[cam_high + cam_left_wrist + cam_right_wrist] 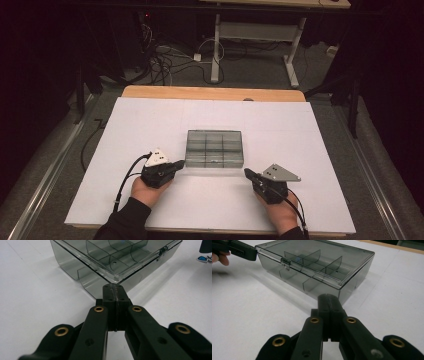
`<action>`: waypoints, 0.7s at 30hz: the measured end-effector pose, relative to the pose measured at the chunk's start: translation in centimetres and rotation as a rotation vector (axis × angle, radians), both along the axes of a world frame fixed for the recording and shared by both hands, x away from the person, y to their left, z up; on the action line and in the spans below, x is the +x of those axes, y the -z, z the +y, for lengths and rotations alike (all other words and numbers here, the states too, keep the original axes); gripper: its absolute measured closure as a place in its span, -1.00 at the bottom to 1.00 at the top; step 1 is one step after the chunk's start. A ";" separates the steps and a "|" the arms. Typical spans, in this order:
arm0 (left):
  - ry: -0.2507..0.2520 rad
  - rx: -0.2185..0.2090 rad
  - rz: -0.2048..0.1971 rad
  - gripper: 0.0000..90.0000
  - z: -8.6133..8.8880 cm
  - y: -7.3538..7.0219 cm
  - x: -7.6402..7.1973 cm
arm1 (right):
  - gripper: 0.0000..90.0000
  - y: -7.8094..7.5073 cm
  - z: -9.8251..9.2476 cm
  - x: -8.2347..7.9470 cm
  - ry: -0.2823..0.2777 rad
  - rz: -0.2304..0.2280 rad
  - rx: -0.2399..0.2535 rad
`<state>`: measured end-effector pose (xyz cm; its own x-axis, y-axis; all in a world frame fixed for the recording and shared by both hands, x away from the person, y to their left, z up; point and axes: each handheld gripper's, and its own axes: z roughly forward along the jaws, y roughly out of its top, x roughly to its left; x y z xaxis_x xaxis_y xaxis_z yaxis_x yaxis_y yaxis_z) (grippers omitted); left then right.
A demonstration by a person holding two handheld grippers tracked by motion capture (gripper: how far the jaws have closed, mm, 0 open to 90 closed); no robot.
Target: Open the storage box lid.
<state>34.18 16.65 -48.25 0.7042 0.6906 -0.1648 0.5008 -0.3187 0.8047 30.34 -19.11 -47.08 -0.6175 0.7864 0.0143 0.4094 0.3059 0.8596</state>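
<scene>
A grey see-through box (214, 148) with its lid closed lies in the middle of the white desk (150, 120). The left gripper (181, 164) rests near the box's front left corner, its jaws pressed together and holding nothing. The right gripper (247, 173) lies near the front right corner, also pressed together and empty.

Dim room, lit table

A white sheet (150, 130) covers a wooden table (210, 93). Beyond it, on grey floor (260, 75), stands a white-legged desk (260, 32) with tangled cables (165, 62) beside it. The edges fall into darkness.
</scene>
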 end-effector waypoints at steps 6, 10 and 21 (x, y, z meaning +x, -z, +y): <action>-0.001 -0.005 -0.003 0.95 0.0 -0.1 0.0 | 1.00 0.0 0.0 0.0 0.002 -0.002 -0.004; -0.002 -0.006 -0.005 0.95 0.0 -0.1 0.0 | 1.00 0.0 0.0 0.0 0.002 -0.003 -0.007; -0.003 -0.009 -0.007 0.95 -0.1 -0.1 0.0 | 1.00 0.0 0.0 0.0 0.010 -0.008 -0.016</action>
<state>34.16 16.60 -48.15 0.7035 0.6910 -0.1661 0.4960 -0.3100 0.8111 30.39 -19.10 -47.04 -0.6096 0.7927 -0.0034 0.4055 0.3155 0.8579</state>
